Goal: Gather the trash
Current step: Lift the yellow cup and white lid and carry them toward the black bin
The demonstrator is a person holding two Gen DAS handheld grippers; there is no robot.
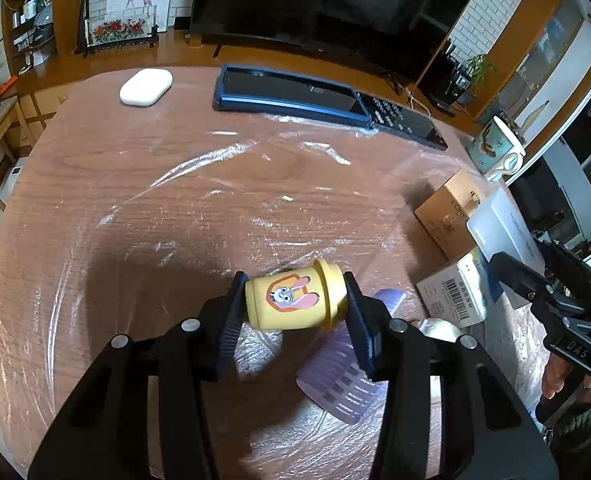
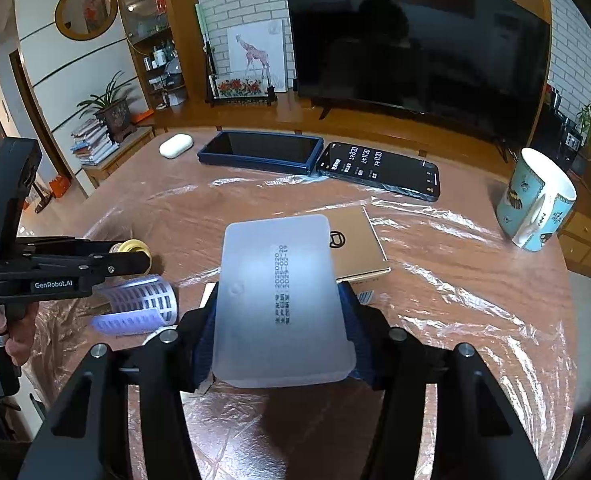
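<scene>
A small yellow jar [image 1: 291, 300] with a cartoon rabbit on it lies sideways between the pads of my left gripper [image 1: 294, 284], which is shut on it just above the table. In the right wrist view the same jar [image 2: 133, 247] shows at the left. My right gripper [image 2: 279, 292] is shut on a frosted white plastic box [image 2: 279, 320] with dark print, held tilted over the table. A lilac slotted plastic sleeve [image 1: 343, 380] lies under the left gripper, beside a crumpled white scrap [image 1: 439, 326].
Clear plastic film covers the round wooden table [image 2: 455, 280]. On it are a cardboard box [image 2: 359, 240], a barcode carton [image 1: 455, 296], a blue-patterned mug [image 2: 535, 204], a tablet in a blue case [image 2: 261, 152], a phone [image 2: 379, 170] and a white pebble-shaped case [image 2: 175, 146]. A television stands behind.
</scene>
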